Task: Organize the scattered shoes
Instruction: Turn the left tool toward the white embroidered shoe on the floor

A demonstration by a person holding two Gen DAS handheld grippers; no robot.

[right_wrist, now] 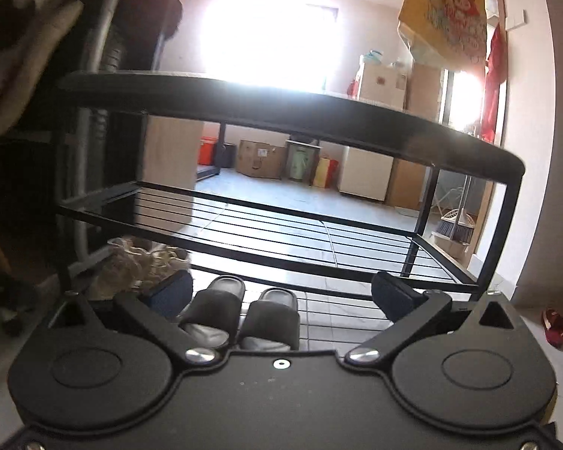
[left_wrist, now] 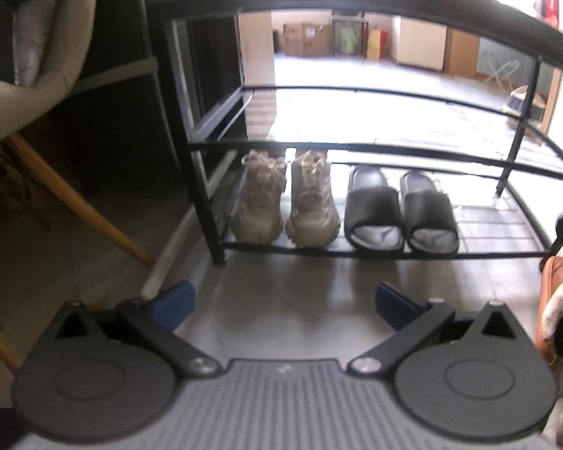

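Note:
A black wire shoe rack [left_wrist: 356, 146] stands ahead. On its bottom shelf sit a pair of beige sneakers [left_wrist: 285, 198] on the left and a pair of black slides [left_wrist: 401, 210] to their right. My left gripper [left_wrist: 283, 302] is open and empty over the floor in front of the rack. My right gripper [right_wrist: 281, 294] is open and empty, just in front of the slides [right_wrist: 240, 311], with the sneakers [right_wrist: 139, 262] to the left. The rack's middle shelf [right_wrist: 281, 228] is bare. A brown fur-lined shoe [left_wrist: 555, 300] lies on the floor at the right edge.
A wooden chair leg [left_wrist: 75, 195] and hanging fabric stand left of the rack. Red shoes [right_wrist: 555, 326] lie on the floor at the far right. Cardboard boxes [right_wrist: 259, 157] and a broom [right_wrist: 454, 228] are behind the rack.

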